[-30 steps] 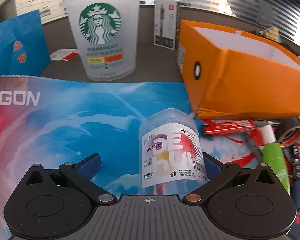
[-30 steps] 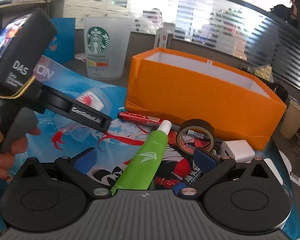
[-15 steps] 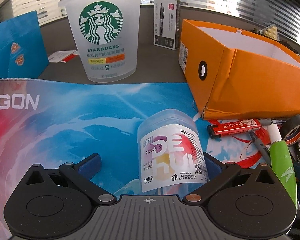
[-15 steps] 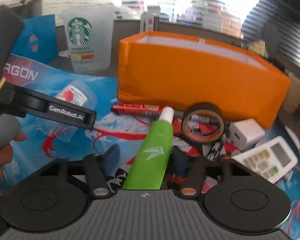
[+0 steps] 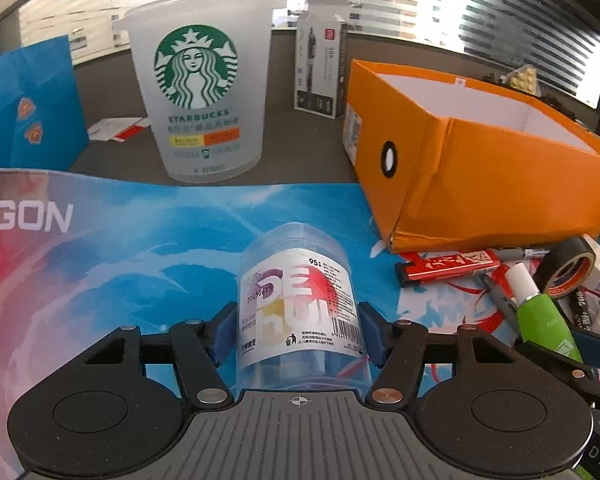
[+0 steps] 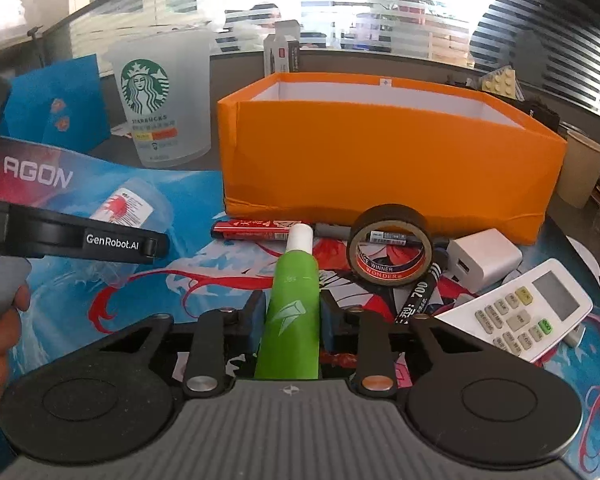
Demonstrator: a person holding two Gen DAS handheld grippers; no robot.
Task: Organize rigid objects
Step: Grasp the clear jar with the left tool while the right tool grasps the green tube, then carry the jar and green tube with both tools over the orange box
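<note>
Grey desk under bright blinds, partly covered by printed blue-and-red mat marked AGON.

Orange box: open-topped, white inside, standing at far edge of mat.

Frosted Starbucks cup: upright on desk beyond mat, left of box.

White remote control: flat on mat at right, near white charger block.

Clear labelled cylinder: lying on mat, left of box corner, between blue pads of left gripper. Both pads pressed against its sides; gripped.

Green tube: white cap toward box, lying on mat in front of box, clamped between pads of right gripper.

Black tape roll: standing on edge just right of tube, in front of box.

Red marker pen: flat along foot of box, touching tube cap or just behind it; cannot tell which.

Black pens beneath and beside tape roll; count not determinable.
</note>
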